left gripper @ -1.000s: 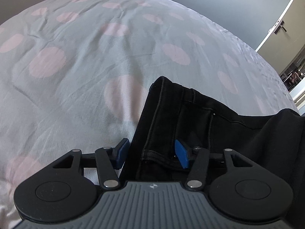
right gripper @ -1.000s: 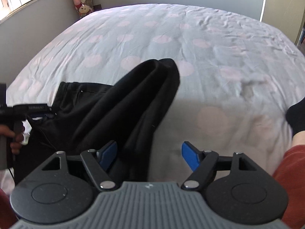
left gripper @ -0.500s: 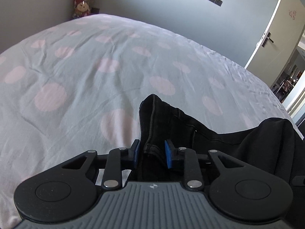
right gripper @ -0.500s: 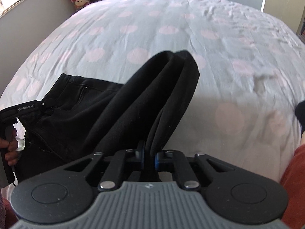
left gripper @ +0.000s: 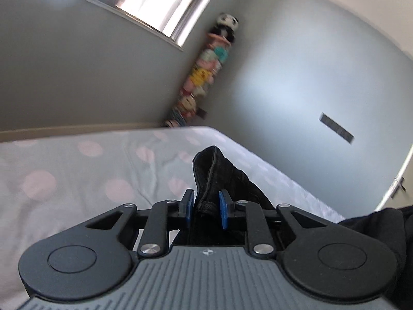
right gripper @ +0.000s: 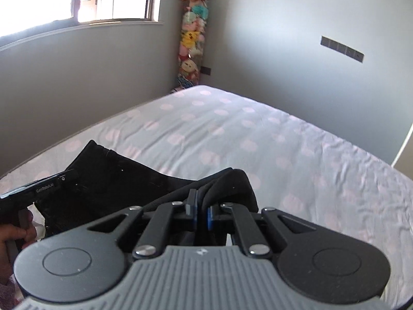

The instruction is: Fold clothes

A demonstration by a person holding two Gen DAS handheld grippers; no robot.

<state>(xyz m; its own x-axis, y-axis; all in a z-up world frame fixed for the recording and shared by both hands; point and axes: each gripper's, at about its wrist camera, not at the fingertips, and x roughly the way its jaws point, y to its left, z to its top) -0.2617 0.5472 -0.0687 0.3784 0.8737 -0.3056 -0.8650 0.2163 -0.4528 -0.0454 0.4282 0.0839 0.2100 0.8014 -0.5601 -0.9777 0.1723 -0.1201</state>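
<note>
From the left wrist camera, the left gripper [left gripper: 206, 208] has just been closing, and its blue pads [left gripper: 224, 211] now pinch a seamed edge of the black denim trousers [left gripper: 216, 173], which rise in a peak above the jaws. Beyond lies the bed with a pale grey sheet dotted with pink circles [left gripper: 77, 175]. A tall column of stuffed toys [left gripper: 204, 77] stands in the corner of the grey walls, beside a bright window [left gripper: 152, 2].

From the right wrist camera, the right gripper [right gripper: 201, 213] stands nearly closed, clamping a thick fold of the same black trousers [right gripper: 229, 188]. The cloth stretches leftward to the other gripper [right gripper: 38, 187], held by a hand [right gripper: 13, 235], with the garment partly raised off the dotted sheet [right gripper: 258, 142].
</note>
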